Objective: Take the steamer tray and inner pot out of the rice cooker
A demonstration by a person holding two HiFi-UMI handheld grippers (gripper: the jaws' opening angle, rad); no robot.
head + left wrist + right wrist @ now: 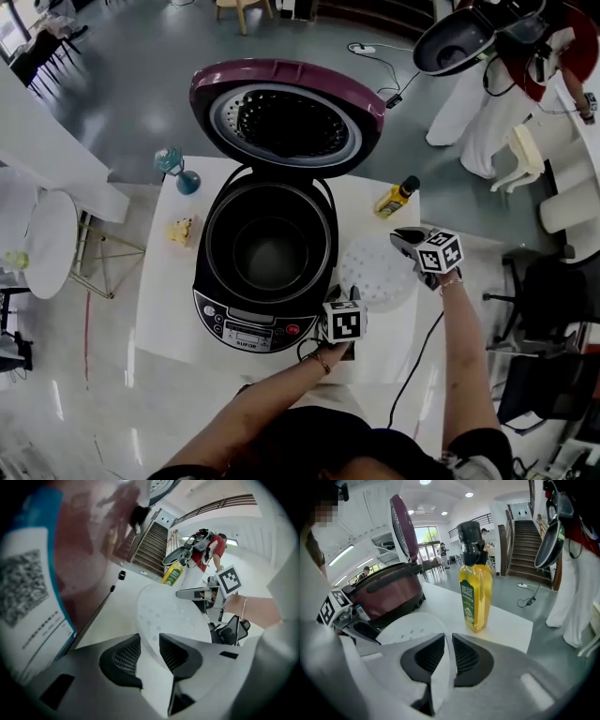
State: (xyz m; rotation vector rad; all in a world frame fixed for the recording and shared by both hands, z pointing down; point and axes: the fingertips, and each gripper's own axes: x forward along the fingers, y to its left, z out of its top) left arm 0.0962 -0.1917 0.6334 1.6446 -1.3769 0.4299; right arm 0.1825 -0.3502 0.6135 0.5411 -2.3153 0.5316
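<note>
inner pot [270, 253] in rice cooker [255, 326], steamer tray [373, 267] right of it, bottle [395, 198] behind tray

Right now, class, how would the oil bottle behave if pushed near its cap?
The bottle stands tall and narrow, so it would probably tip. It looks nearly full, so it is likely heavyish. Its smooth sides may slip in a grip.

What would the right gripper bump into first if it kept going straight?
Probably the yellow oil bottle just ahead of the right gripper, but depth is unclear; the table might come first.
</note>
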